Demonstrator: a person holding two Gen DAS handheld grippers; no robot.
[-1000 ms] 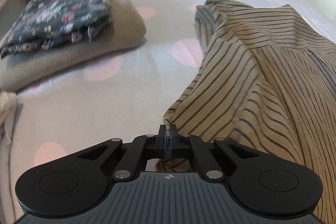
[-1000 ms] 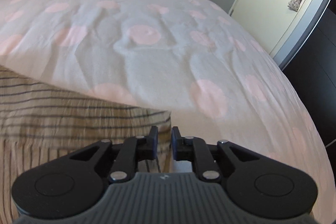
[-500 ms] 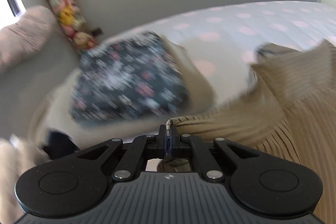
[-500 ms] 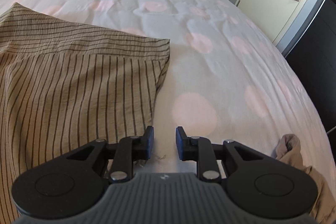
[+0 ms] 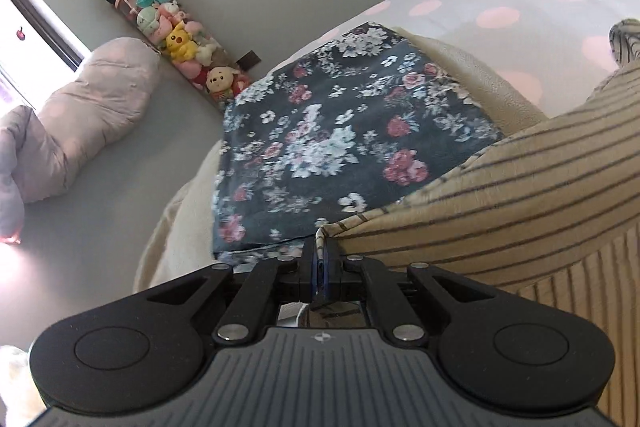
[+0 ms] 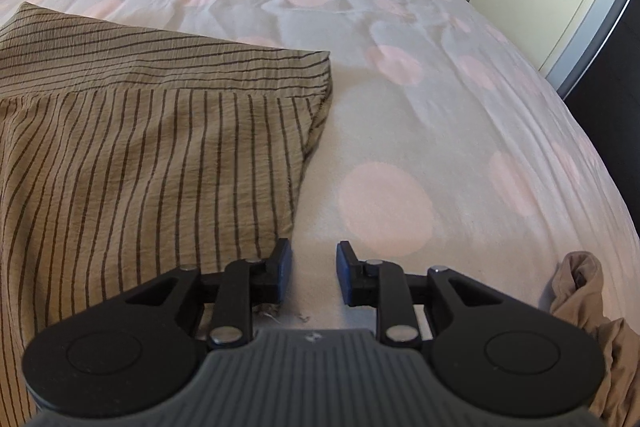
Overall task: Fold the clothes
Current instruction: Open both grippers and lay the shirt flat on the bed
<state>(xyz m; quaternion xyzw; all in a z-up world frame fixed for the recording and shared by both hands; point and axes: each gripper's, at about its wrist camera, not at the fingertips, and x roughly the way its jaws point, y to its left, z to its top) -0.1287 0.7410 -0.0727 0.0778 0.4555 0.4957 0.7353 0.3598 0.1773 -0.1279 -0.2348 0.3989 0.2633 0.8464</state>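
Since a second ago the left gripper (image 5: 320, 259) has swung its pinched corner of the striped tan shirt (image 5: 500, 211) away from the open bedspread and over toward the folded floral garment (image 5: 340, 147), which lies on a cream folded piece (image 5: 472, 67). Its jaws have just eased a little, yet the pads are closed on the fabric edge. The right gripper (image 6: 311, 267) has let go: its jaws have just been opening and stand partly apart with only the spotted bedspread (image 6: 400, 131) between them, just beside the shirt's right edge. The shirt (image 6: 160, 147) lies flat on the bedspread there, one sleeve crossed over its top. Judging by this, two garments are done, the shirt is mid-fold, and a crumpled beige item (image 6: 592, 307) near the right gripper waits.
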